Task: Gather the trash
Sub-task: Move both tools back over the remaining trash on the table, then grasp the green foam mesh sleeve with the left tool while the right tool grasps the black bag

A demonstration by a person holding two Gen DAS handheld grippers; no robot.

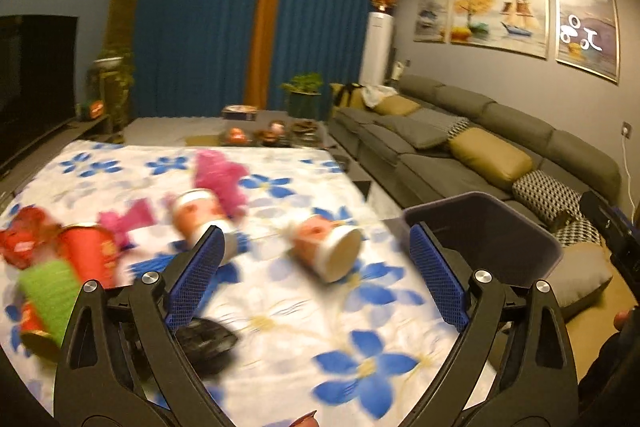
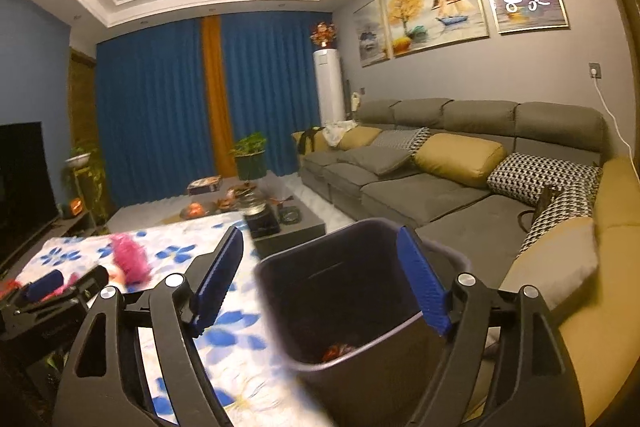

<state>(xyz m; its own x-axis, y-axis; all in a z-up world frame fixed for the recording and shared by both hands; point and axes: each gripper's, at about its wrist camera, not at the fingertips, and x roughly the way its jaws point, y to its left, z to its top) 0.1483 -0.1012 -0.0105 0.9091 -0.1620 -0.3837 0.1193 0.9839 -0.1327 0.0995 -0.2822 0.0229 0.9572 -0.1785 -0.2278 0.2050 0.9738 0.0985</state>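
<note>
Living room at night: blue curtains behind, a grey sofa point(image 1: 460, 147) along the right wall, and in front a table under a white cloth point(image 1: 280, 307) printed with blue flowers.

Far left on the cloth lies a blurred heap of red cans point(image 1: 86, 251) with a green wrapper point(image 1: 48, 291) over them. Next, pink scraps point(image 1: 220, 179) sit further back. Two paper cups lie toppled mid-cloth: the left cup point(image 1: 200, 215) partly behind the left gripper's point(image 1: 316, 267) left pad, its long axis running towards the camera; the right cup point(image 1: 326, 247) lies well apart from it, between the pads in view but beyond them, long axis slanting down-right, round end facing the camera. A dark object point(image 1: 208, 343) rests low near the left finger; too blurred to name.

Left gripper jaws stand wide apart, holding nothing.

Right of the table edge stands a dark bin point(image 2: 360, 307), upright, mouth up, something red at its bottom. The right gripper point(image 2: 320, 287) hangs above its mouth, jaws apart and empty.

The cups look light, thin and easily crushed, and likely to roll. Judged best grip: across the body, midway along, pads square to the long axis, squeezing gently. Cans are stiffer but slippery.
</note>
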